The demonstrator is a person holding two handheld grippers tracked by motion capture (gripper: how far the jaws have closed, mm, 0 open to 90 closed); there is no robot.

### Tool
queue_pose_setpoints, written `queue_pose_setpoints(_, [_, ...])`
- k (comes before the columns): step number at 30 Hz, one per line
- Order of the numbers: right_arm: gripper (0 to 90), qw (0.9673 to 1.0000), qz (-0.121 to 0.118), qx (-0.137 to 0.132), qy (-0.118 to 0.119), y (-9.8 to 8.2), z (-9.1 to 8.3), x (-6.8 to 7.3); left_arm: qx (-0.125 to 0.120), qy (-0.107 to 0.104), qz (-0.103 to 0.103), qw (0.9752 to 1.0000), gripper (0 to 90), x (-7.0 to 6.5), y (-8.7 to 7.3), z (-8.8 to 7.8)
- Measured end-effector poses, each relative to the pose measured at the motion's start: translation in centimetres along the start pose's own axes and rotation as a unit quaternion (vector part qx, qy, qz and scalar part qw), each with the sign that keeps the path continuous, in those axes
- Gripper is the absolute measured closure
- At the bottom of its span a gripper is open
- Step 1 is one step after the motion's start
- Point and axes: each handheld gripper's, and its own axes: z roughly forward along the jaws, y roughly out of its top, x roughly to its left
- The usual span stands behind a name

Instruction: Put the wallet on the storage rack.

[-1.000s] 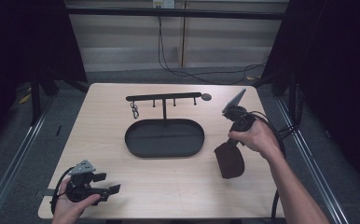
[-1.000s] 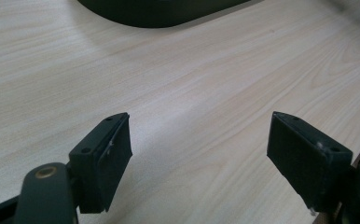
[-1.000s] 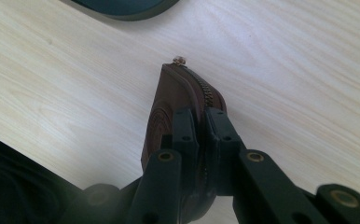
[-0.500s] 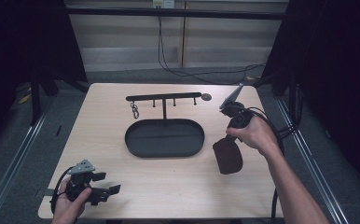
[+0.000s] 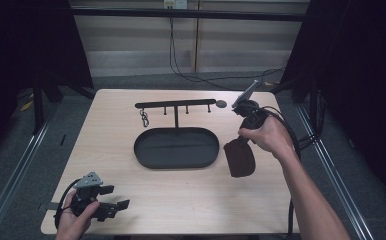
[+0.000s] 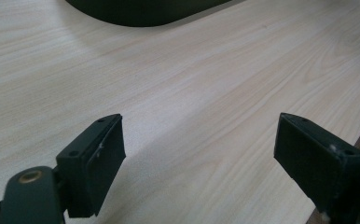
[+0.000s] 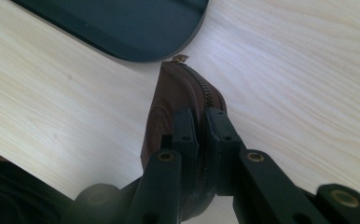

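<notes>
Wood-grain table (image 5: pixel 181 200): pale laminate top with rounded corners, bearing everything listed below.
Tray (image 5: pixel 176 148): black oval dish, shallow rim, at the table's centre; its rounded end shows at 11 o'clock in the right gripper view (image 7: pixel 122 28) and its edge at 12 o'clock in the left gripper view (image 6: pixel 141 11).
Rack (image 5: pixel 175 106): black horizontal bar on a thin post, at 12 o'clock from the tray, with short pegs hanging beneath it.
Pouch (image 5: pixel 240 157): dark brown zipped case, rounded outline, at 3 o'clock from the tray and just beside its rim; it hangs from its upper end. In the right gripper view (image 7: pixel 178 100) the brass zipper runs along its curved edge, the pull at the far tip near the tray.
Right gripper (image 5: pixel 241 141): black, in the person's right hand (image 5: pixel 268 137), at 3 o'clock on the table; jaws clamped together on the near end of the pouch (image 7: pixel 201 126).
Left gripper (image 5: pixel 118 205): black with a grey three-cornered plate, in the left hand (image 5: pixel 76 217), at 7 o'clock near the table's front edge; jaws spread wide apart, having just been opening, with bare wood between them (image 6: pixel 199 154).
Chain (image 5: pixel 144 118): small linked piece hanging from the rack's left end, at 11 o'clock from the tray.
Disc (image 5: pixel 221 104): small grey round item just beside the rack's right end.
</notes>
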Motion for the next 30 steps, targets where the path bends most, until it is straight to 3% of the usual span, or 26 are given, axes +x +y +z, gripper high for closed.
queue_pose_setpoints(4, [83.8, 1.0000, 0.002, -0.004, 0.000, 0.7, 0.0, 0.2, 0.001, 0.000, 0.002, 1.0000, 16.2, 0.0, 0.0, 0.0])
queue_pose_setpoints(15, [85.5, 0.9991, 0.001, -0.025, 0.034, 3.2, 0.3, 1.1, -0.001, -0.001, -0.003, 1.0000, 16.2, 0.1, 0.0, 0.0])
queue_pose_setpoints(19, [86.1, 0.9989, 0.002, -0.032, 0.036, 3.8, 0.3, 1.3, 0.001, 0.003, -0.004, 1.0000, 16.2, 0.2, -0.1, -0.1])
queue_pose_setpoints(30, [86.7, 0.9958, 0.011, -0.066, 0.062, 4.9, 0.7, 1.3, 0.001, 0.006, -0.003, 1.0000, 16.2, 0.2, -0.1, -0.1])
